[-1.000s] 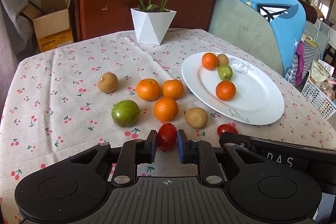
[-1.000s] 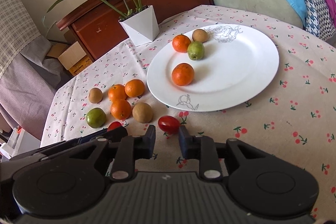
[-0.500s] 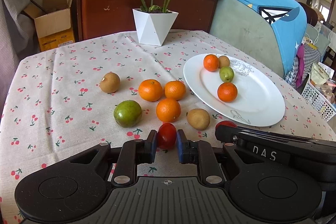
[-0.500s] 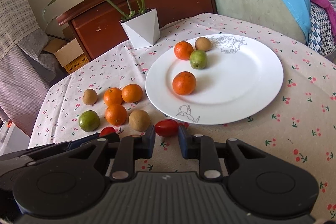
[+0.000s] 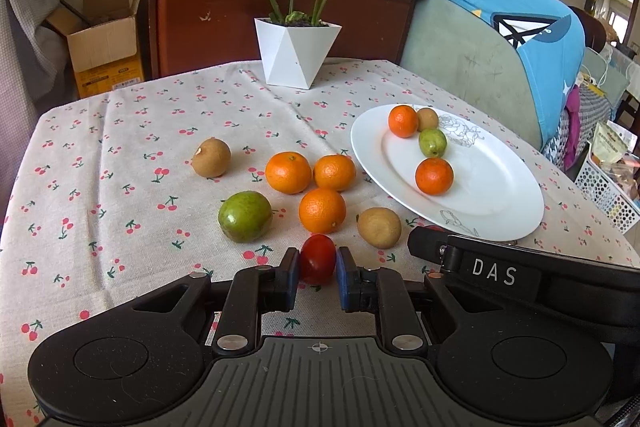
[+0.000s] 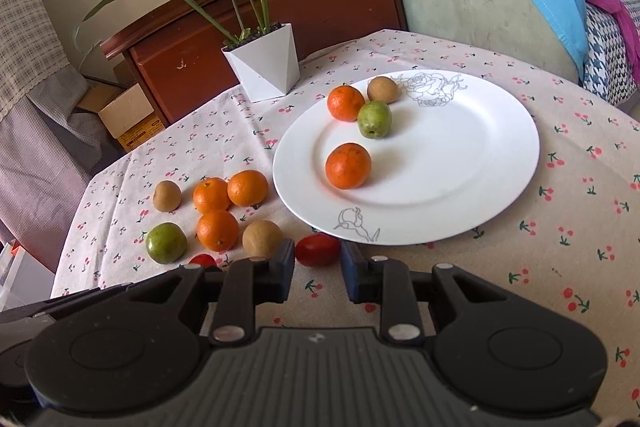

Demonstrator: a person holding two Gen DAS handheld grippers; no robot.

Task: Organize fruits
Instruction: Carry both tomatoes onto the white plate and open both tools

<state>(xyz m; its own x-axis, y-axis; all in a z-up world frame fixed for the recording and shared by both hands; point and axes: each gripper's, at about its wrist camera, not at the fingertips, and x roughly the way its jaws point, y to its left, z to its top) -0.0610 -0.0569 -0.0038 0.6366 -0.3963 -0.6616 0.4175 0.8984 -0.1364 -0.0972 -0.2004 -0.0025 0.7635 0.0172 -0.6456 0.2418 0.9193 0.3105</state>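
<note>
My left gripper [image 5: 318, 263] is shut on a red cherry tomato [image 5: 318, 258], held just above the cloth. My right gripper [image 6: 318, 254] has its jaws around a second red tomato [image 6: 318, 249] by the near rim of the white plate [image 6: 480, 187]; the pads touch its ends. The plate holds two oranges [image 6: 347, 165], a green fruit [image 6: 374, 119] and a brown fruit [image 6: 383, 89]. On the cloth lie three oranges [image 5: 322, 209], a green fruit [image 5: 245, 215] and two brown fruits [image 5: 379, 227].
A white plant pot [image 5: 296, 53] stands at the table's far side. A wooden cabinet [image 5: 224, 7] and a cardboard box [image 5: 106, 43] are behind the table. A sofa with a blue cover [image 5: 500, 39] lies to the right.
My right gripper has moved forward so the second tomato now sits between its jaws. My left gripper has kept hold of its tomato and lifted slightly.
</note>
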